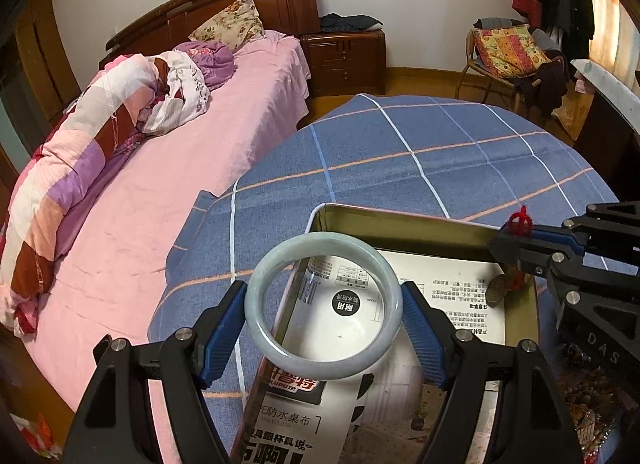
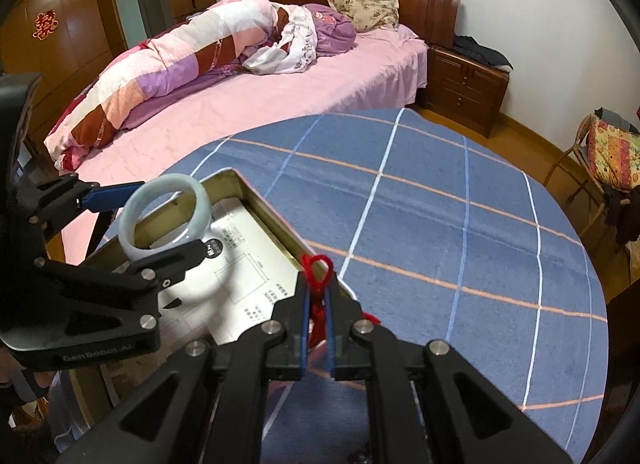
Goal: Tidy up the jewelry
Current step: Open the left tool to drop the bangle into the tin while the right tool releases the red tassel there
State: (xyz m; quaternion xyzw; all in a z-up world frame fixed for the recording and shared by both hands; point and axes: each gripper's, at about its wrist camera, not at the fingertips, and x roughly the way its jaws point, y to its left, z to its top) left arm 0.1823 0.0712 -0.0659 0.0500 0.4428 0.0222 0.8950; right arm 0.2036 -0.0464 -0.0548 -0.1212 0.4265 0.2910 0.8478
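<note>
Above the left wall of the open metal tin point(image 1: 400, 215), which sits on a table under a blue checked cloth point(image 1: 440, 151), the left gripper point(image 1: 323, 314) holds a pale green jade bangle point(image 1: 323, 306). Its blue pads point(image 1: 224, 324) press the ring's outer edge from both sides. The bangle lies roughly flat, its opening facing up, straddling the tin's left wall, partly over the printed paper point(image 1: 460, 304) lining the tin and partly outside it. Toward the tin's right side, the right gripper point(image 2: 318, 304) is closed on a red cord point(image 2: 318, 264) whose loop stands above the fingertips. A small brownish pendant point(image 1: 496, 290), seemingly hanging from that cord, sits low inside the tin by its right wall. The left hand's load looks nearer to being released; it needs to shift rightward to clear the wall.
</note>
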